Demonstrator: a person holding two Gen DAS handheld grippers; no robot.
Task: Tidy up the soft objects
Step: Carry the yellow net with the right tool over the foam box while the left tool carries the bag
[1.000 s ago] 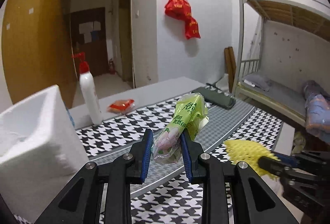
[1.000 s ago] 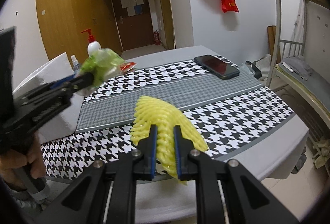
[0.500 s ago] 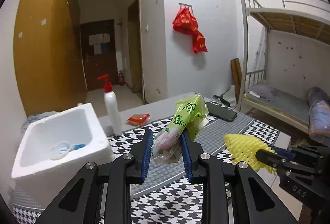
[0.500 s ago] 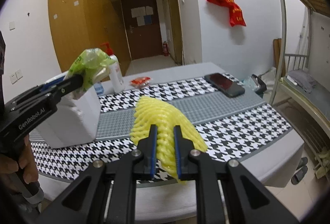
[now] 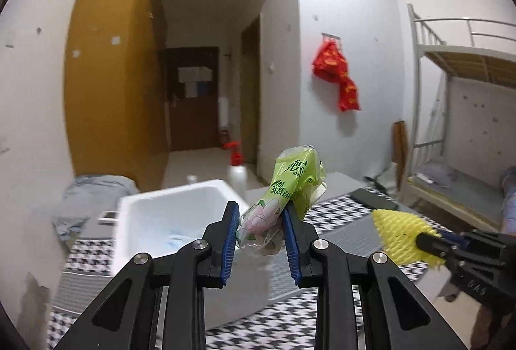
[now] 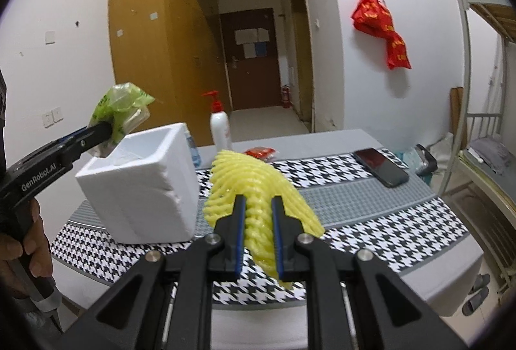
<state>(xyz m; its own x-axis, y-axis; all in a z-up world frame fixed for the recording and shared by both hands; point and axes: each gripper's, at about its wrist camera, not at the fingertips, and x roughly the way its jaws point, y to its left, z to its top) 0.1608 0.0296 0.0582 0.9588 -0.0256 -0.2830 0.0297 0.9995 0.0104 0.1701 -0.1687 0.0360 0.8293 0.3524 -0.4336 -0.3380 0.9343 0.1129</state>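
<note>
My left gripper [image 5: 261, 214] is shut on a green plastic tissue pack [image 5: 285, 188], which sticks up and forward between the blue pads. It hangs over the near rim of a white foam box [image 5: 167, 201]; from the right wrist view the green tissue pack [image 6: 121, 111] and left gripper [image 6: 103, 130] sit above the foam box [image 6: 142, 188] at its left edge. My right gripper [image 6: 257, 205] is shut on a yellow foam net sleeve [image 6: 248, 182], held above the table. That yellow net sleeve [image 5: 398, 230] shows at the right of the left wrist view.
A houndstooth and grey cloth [image 6: 371, 208] covers the table. Behind the box stands a white pump bottle [image 6: 221, 127] with a red top, then a red packet [image 6: 261, 152]. A black phone [image 6: 382, 167] lies at the far right. A bunk bed [image 5: 464, 137] stands right of the table.
Both grippers rose with their loads. The left one swung left, so the foam box's open top came under the tissue pack. The right gripper keeps the net sleeve above the table.
</note>
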